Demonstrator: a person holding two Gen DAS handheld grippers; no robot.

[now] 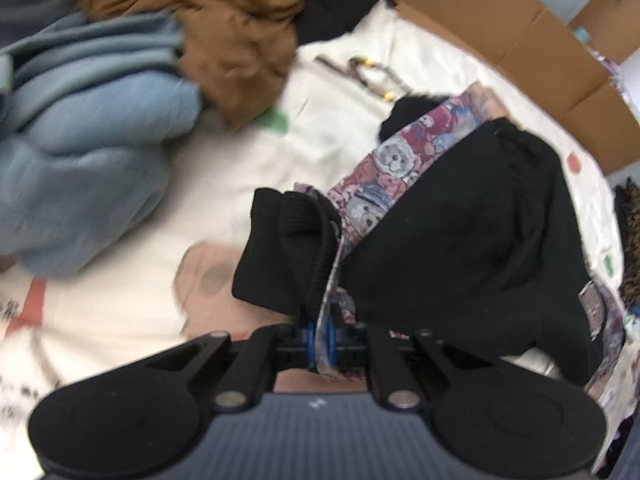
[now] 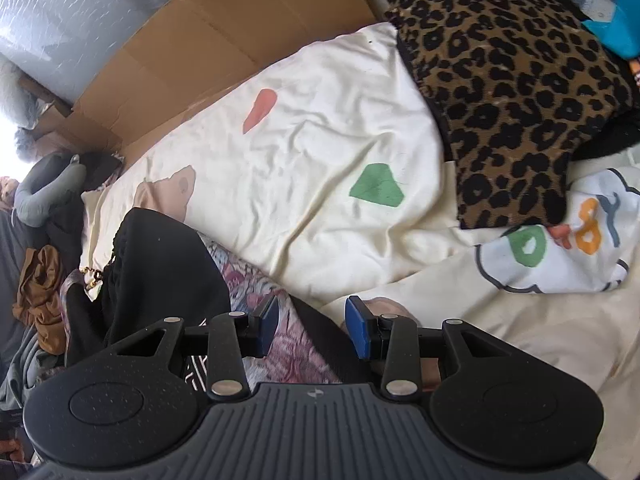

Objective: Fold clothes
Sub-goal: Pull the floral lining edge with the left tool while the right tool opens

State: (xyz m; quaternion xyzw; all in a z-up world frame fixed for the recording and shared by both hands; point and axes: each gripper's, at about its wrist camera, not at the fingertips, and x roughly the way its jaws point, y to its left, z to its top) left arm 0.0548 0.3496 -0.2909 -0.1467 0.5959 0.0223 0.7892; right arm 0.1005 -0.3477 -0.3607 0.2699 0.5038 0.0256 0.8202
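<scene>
On the far left of the bed a heap of pale blue denim clothing (image 1: 92,152) lies beside a crumpled tan-brown cloth (image 1: 224,28), both well clear of the work. The bed's cream sheet with coloured shapes (image 1: 120,304) carries the task's thing: a black knit garment with a bear-print patchwork lining (image 1: 472,240), spread to the right of centre in the left wrist view.

The left claw (image 1: 319,334) is pinched together on a ribbed black cuff and a strip of the printed lining, so this hand holds one end. From that grip the garment's long axis runs up and to the right, toward the brown cardboard wall (image 1: 520,40).

The right claw (image 2: 312,328) stands apart with nothing between its blue pads (image 2: 358,328); the garment's printed lining lies just under and to the left of it. Judging by this, the right hand is nearer the free end. A leopard-print cushion (image 2: 508,92) sits far right.
</scene>
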